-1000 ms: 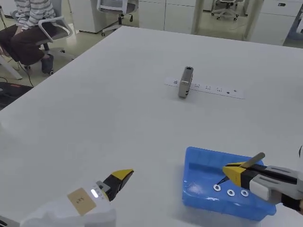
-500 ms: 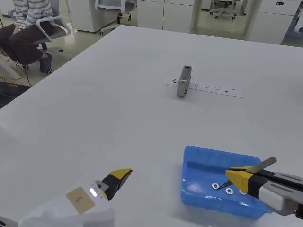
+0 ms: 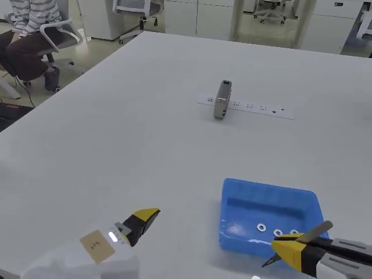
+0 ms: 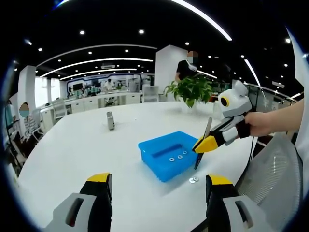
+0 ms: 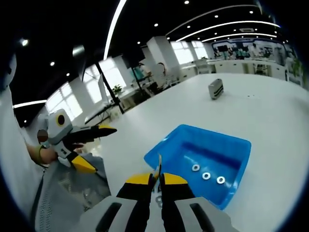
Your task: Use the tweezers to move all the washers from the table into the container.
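Jaws of the right gripper (image 5: 158, 178) clamp the tweezers (image 4: 206, 134) beside the container (image 3: 267, 187); the left gripper (image 4: 157, 180) gapes wide.

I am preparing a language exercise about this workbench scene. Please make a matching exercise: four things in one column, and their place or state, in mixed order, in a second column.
Things
1. tweezers
2. three washers
3. left gripper
4. grey device

Place or state
A. open, holding nothing
B. on the white strip
C. inside the blue container
D. clamped in the right gripper

Pairs: 1-D, 2-C, 3-A, 4-B
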Motion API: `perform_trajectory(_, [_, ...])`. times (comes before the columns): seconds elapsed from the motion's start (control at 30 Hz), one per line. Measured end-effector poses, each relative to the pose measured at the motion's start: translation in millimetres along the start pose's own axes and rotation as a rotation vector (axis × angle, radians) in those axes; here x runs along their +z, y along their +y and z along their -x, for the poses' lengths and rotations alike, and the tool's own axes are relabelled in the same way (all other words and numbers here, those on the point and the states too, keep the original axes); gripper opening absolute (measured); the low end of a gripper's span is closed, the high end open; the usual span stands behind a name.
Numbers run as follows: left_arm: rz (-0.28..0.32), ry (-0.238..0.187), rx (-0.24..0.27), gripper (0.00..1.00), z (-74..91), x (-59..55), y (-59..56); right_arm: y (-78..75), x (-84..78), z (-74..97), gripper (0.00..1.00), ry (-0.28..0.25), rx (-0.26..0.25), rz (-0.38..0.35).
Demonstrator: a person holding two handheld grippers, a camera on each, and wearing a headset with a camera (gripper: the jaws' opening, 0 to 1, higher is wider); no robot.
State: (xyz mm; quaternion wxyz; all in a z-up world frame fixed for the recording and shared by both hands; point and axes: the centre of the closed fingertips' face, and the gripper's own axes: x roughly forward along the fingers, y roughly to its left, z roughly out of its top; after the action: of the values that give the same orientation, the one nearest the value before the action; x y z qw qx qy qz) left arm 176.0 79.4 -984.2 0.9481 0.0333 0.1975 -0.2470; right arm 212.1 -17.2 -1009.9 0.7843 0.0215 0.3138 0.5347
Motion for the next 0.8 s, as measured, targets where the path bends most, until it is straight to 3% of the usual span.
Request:
perform_trajectory(0.27, [-0.003, 0.003, 0.001, 0.80, 0.0, -0.5, 0.2, -1.6, -18.0, -4.5, 0.04, 0.059, -0.008, 0.014])
perform_trajectory(0.8, [-0.006, 0.009, 0.003, 0.79, -0.8, -2.7, 1.4, -1.4, -27.7, -10.0, 0.04, 0.111, -0.016, 0.075])
